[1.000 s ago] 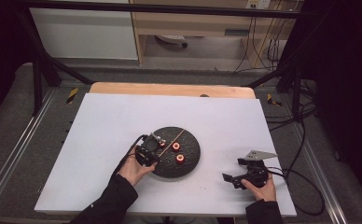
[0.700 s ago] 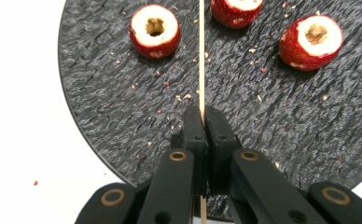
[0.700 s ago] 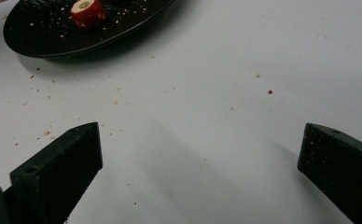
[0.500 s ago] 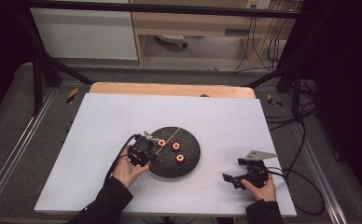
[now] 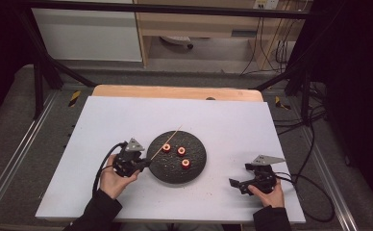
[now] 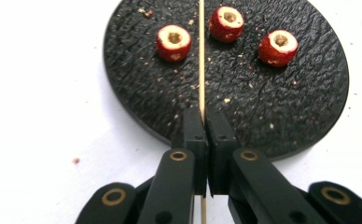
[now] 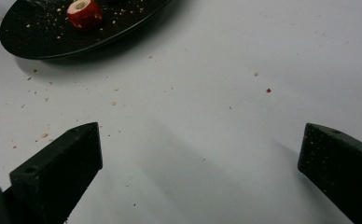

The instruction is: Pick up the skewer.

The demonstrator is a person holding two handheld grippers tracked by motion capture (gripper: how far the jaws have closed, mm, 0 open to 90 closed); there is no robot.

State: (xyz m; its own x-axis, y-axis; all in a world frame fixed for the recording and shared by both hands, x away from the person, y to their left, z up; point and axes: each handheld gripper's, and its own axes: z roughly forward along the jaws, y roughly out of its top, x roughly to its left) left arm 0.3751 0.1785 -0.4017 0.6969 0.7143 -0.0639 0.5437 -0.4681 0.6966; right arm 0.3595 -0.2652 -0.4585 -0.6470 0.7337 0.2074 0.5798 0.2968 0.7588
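A black round plate point(image 5: 196, 168) sits mid-table with three red cored fruit pieces point(image 5: 181, 151) on it. My left gripper point(image 5: 145, 164) is at the plate's left rim, shut on a thin wooden skewer point(image 5: 167, 142) that points out over the plate. In the left gripper view the jaws point(image 6: 209, 117) pinch the skewer point(image 6: 201, 56), which runs between two of the fruit pieces point(image 6: 173, 42) point(image 6: 226, 22) without piercing either; a third point(image 6: 278, 46) lies to the right. My right gripper point(image 5: 236, 184) rests low at the front right, open point(image 7: 201, 140) and with nothing between its jaws.
Crumbs are scattered on the plate point(image 6: 272, 112) and on the white table point(image 7: 226, 93). In the right gripper view the plate's edge point(image 7: 39, 42) with one fruit piece point(image 7: 83, 12) lies ahead to the left. The table's wooden back strip point(image 5: 175, 91) runs along the far side.
My left gripper has drawn back to the left, from over the plate to its left rim, carrying the skewer. The right gripper has stayed put.
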